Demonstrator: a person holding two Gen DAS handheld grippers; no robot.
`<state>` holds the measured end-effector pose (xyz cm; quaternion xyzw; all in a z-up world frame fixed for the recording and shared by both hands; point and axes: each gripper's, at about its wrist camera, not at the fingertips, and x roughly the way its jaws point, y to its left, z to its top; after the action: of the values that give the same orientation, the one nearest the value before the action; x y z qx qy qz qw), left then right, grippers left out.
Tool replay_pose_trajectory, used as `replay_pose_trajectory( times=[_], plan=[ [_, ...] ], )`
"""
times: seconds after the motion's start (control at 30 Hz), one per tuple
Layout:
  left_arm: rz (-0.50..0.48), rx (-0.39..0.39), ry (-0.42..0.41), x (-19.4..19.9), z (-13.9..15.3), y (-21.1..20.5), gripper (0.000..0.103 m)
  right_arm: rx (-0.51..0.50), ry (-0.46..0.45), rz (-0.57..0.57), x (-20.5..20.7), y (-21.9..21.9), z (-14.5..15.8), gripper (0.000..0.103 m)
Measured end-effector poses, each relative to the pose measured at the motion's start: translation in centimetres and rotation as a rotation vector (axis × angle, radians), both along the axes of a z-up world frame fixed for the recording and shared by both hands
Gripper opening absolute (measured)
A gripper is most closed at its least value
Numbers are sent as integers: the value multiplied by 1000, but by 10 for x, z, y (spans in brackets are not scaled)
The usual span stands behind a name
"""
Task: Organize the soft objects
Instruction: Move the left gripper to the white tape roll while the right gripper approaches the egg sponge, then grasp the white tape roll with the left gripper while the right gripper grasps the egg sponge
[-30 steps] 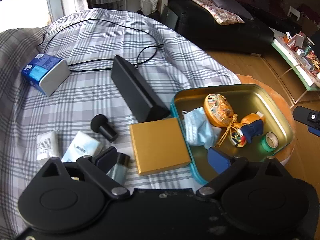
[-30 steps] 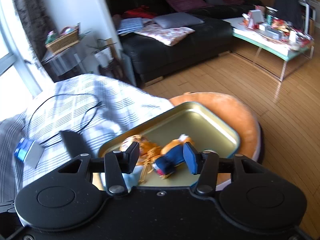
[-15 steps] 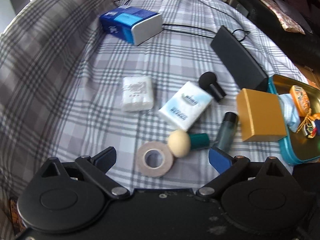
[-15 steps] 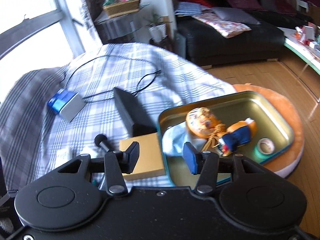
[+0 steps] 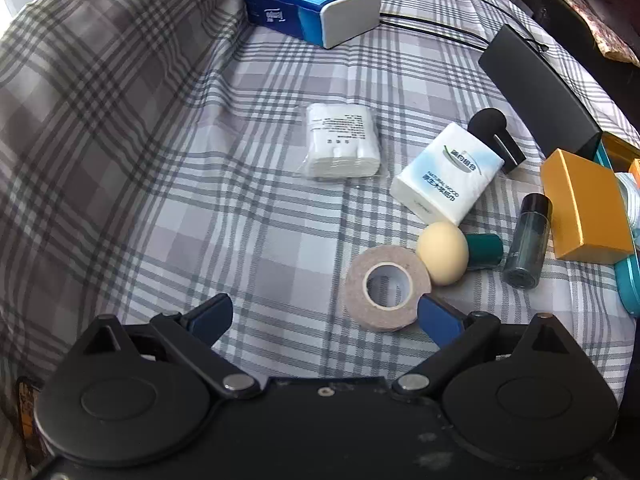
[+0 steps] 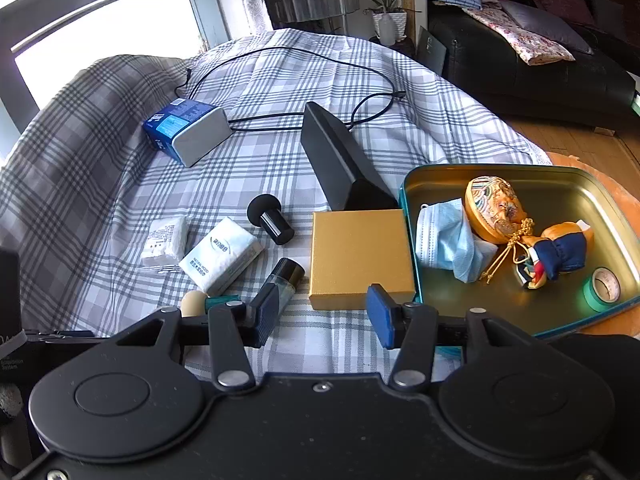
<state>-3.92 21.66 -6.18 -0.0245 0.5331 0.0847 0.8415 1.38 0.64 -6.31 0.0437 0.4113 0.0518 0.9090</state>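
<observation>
Left view's edge crops the tin [image 5: 626, 288]; its contents mostly hidden

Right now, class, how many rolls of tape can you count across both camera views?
2. A beige roll of tape lies flat on the plaid cloth beside the egg-shaped sponge; a green roll sits in the gold metal tin. Others may be hidden.

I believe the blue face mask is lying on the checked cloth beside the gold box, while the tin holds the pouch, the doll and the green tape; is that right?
Not quite: the blue face mask lies inside the tin, not on the checked cloth. It is still beside the gold box, with the tin's wall between them. The pouch, doll and green tape are in the tin, as the right wrist view shows.
</observation>
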Motion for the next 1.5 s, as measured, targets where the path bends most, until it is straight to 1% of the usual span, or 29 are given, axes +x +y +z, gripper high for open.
replay_pose_trajectory(
  times=[0.1,0.2,0.27,0.33,0.43,0.53,0.67,0.8,0.87,1.0,1.1,1.23,1.5],
  plan=[
    [-17,10,9,6,-8,-9,100,-2,8,-1,2,-1,-3,50],
    [-3,25,22,14,-17,-11,100,-2,20,-7,4,-2,-6,50],
    [18,9,26,19,-22,-5,102,-3,22,-6,4,-2,-7,50],
    [36,3,27,22,-23,1,102,-8,24,0,4,-1,-7,50],
    [65,33,17,23,-22,12,102,-18,27,10,4,3,-9,50],
    [95,35,14,25,-21,27,101,-26,33,25,5,7,-10,50],
    [107,40,20,29,-24,43,103,-30,45,39,6,14,-13,50],
    [101,-22,20,31,-30,57,103,-28,54,52,6,22,-14,50],
    [90,-36,15,31,-31,61,103,-32,59,59,6,27,-15,50],
    [35,-4,8,33,-34,57,103,-26,78,79,9,39,-19,50],
    [30,-28,6,34,-36,62,103,-23,87,97,10,50,-22,50],
    [19,-8,-1,33,-37,59,103,4,103,126,10,62,-27,50],
    [-4,-10,17,38,-37,60,103,51,159,139,18,74,-39,50]
  ],
)
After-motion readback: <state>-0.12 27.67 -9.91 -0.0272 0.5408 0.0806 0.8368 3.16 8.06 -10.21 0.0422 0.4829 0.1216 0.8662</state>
